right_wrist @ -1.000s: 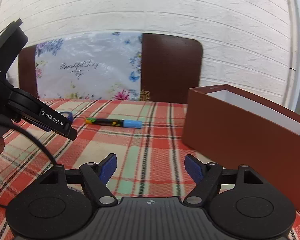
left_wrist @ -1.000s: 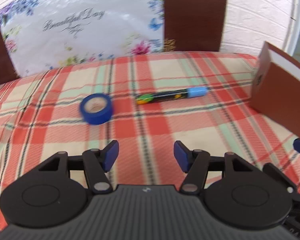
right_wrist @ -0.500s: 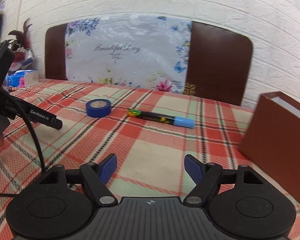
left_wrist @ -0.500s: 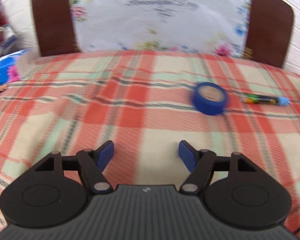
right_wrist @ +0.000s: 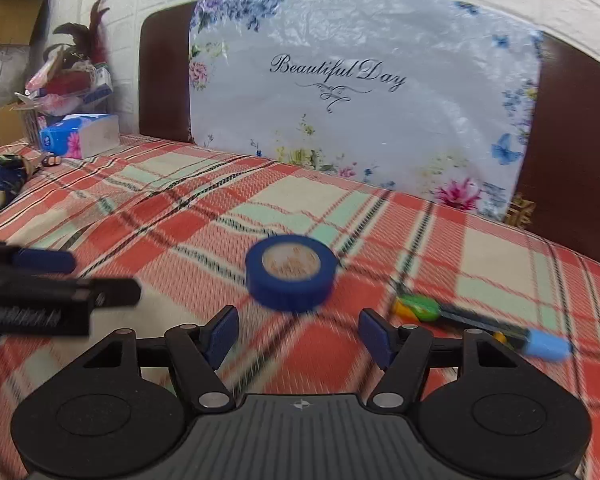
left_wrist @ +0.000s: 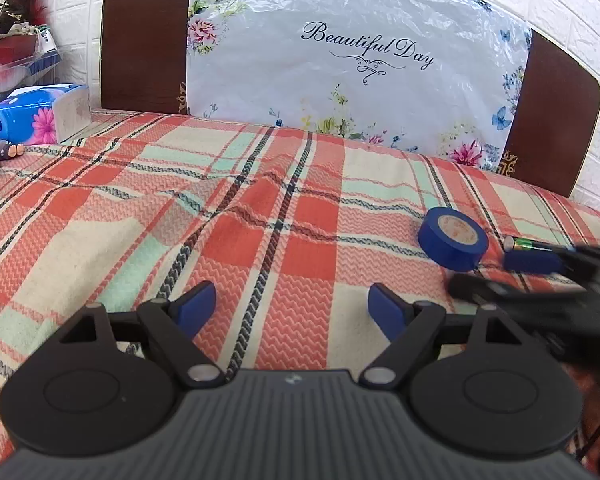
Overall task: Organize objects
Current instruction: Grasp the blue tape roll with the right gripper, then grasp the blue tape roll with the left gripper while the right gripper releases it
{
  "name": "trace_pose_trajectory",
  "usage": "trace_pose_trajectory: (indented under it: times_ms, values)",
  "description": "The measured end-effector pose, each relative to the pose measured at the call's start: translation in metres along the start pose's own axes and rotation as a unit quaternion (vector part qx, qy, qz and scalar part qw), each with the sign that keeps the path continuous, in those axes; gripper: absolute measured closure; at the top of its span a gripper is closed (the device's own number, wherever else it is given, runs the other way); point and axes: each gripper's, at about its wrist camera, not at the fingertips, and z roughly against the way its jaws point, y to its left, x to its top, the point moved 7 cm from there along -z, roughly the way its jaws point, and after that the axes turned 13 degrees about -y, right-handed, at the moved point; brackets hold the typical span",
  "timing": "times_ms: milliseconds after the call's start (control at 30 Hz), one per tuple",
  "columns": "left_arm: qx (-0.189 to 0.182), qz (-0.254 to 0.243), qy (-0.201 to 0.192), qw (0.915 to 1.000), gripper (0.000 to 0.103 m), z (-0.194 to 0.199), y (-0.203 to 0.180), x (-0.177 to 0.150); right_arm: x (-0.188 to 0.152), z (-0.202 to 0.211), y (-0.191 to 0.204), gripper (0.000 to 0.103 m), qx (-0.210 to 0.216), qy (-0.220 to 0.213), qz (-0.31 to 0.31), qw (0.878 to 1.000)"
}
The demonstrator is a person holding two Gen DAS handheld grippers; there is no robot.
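Blue tape roll (right_wrist: 291,271), light and rigid, lies mid-tablecloth (right_wrist: 180,216); right gripper (right_wrist: 296,334), jaws narrowing but empty, should pinch its outer wall.

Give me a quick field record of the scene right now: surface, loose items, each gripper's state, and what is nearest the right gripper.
surface: plaid cloth over the table
tape roll: blue tape roll lying flat, core facing up
marker: marker with light blue cap, lying right of the roll, apart from it
left gripper: left gripper open, jaws just opened wider, only bare cloth between them
right gripper: right gripper open, jaws just been closing, nothing gripped
nearest to right gripper: tape roll, just beyond the fingertips
background: tissue pack at far left
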Motion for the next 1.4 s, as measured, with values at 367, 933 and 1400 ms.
trace_pose_trajectory:
  times_ms: [367, 933, 1400]
  values:
    - [0.0, -0.003, 0.001, 1.0, 0.017, 0.0, 0.0, 0.0, -0.01, 0.03, -0.008, 0.049, 0.013, 0.0, 0.0, 1.0]
    - [-0.116, -0.089, 0.001, 0.9893, 0.021, 0.013, -0.136, 0.058, -0.101, 0.233, -0.129, 0.034, -0.191, 0.023, -0.087, 0.977]
    - [-0.296, -0.141, 0.168, 0.9297, 0.035, 0.073, -0.297, -0.031, -0.097, 0.216, -0.122, 0.034, -0.157, 0.011, -0.079, 0.984]
